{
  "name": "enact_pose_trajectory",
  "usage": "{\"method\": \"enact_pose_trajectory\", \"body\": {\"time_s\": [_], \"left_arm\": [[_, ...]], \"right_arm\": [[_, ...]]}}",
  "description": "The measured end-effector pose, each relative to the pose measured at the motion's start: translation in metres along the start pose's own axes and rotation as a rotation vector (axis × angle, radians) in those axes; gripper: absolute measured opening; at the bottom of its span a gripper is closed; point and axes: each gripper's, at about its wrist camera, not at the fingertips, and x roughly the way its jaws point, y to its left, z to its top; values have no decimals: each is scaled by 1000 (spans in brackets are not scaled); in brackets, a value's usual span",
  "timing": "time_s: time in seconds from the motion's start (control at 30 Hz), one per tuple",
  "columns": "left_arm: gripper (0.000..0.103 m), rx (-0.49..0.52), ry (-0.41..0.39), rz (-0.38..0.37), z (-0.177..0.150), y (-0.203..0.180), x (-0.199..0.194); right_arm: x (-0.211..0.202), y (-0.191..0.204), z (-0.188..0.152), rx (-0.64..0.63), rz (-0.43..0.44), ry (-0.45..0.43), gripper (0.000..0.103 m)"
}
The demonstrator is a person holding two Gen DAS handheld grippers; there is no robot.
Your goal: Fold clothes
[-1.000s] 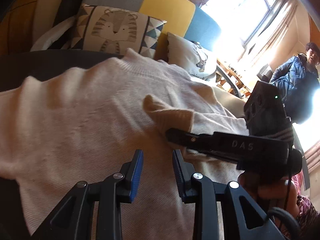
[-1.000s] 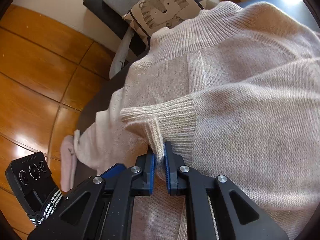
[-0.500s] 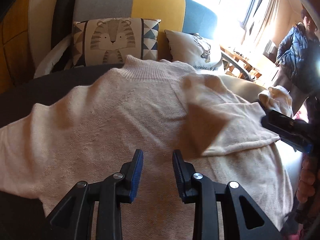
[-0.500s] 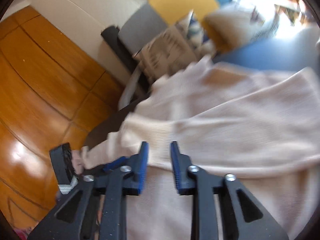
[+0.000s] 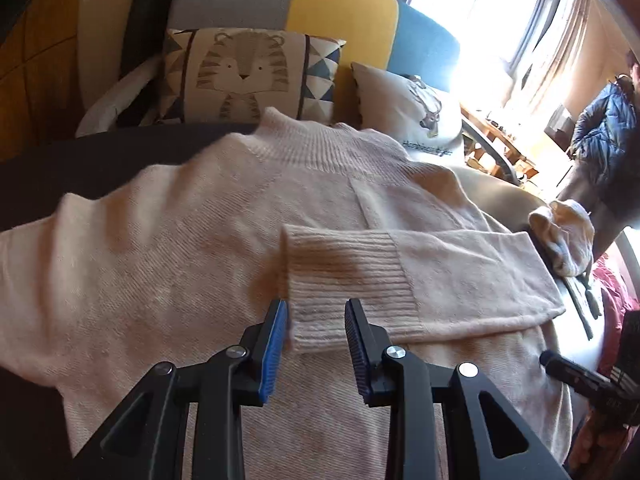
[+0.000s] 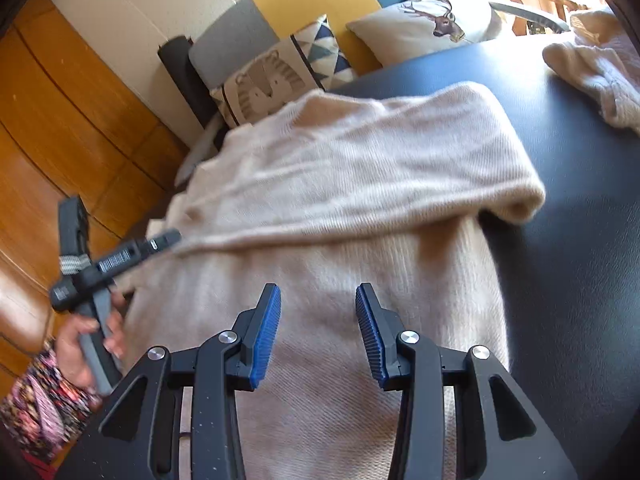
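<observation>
1. Across the dark round table (image 6: 580, 128) lies a cream knitted sweater (image 5: 160, 264), ribbed collar toward the tiger-print cushion (image 5: 240, 76), spread flat.
2. Over the sweater's chest rests one long sleeve with a ribbed cuff (image 5: 344, 276), folded inward, cuff end near the middle of the garment.
3. Just above that cuff hovers the left gripper (image 5: 316, 336), black with blue pads, jaws apart, nothing between them except cuff fabric seen beneath; contact with the knit cannot be told.
4. Over the sweater's lower body hangs the right gripper (image 6: 318, 332), jaws spread wide, empty.
5. Beside the sweater's left edge, in the right wrist view, shows a hand (image 6: 86, 344) with a patterned sleeve, wrapped round the left gripper's handle.
6. Beyond the sweater's folded shoulder, on the table's far side, sits a second pale crumpled garment (image 6: 596, 68).
7. Behind the sweater's collar stand a deer-print white cushion (image 5: 412, 116) and a grey, yellow and blue sofa back (image 5: 344, 4).
8. Far right of the sweater, near the bright window, stands a person in a dark puffer jacket (image 5: 604, 132).
</observation>
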Motion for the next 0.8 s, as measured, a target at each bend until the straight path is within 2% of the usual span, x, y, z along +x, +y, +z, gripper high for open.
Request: {"method": "enact_pose_trajectory", "body": {"time_s": [0.1, 0.2, 0.4, 0.47, 0.53, 0.6, 0.73, 0.8], "left_arm": [[30, -30, 61, -21, 2, 4, 10], [35, 3, 52, -23, -4, -6, 16], [40, 47, 10, 34, -10, -22, 20], [30, 93, 5, 53, -11, -29, 22], [12, 137, 12, 40, -8, -35, 22], [9, 144, 25, 21, -5, -36, 20], [8, 88, -27, -44, 9, -27, 0], [8, 62, -76, -73, 20, -22, -15]], "right_arm": [[1, 0, -8, -27, -9, -14, 42], [1, -2, -14, -45, -1, -28, 42], [-1, -9, -22, -27, 36, -71, 42], [-1, -8, -23, -30, 38, -78, 42], [-4, -11, -21, -5, 45, -85, 42], [-10, -18, -18, 47, 59, -101, 42], [-21, -31, -11, 151, 89, -132, 42], [-28, -33, -5, 124, 47, -147, 42]]}}
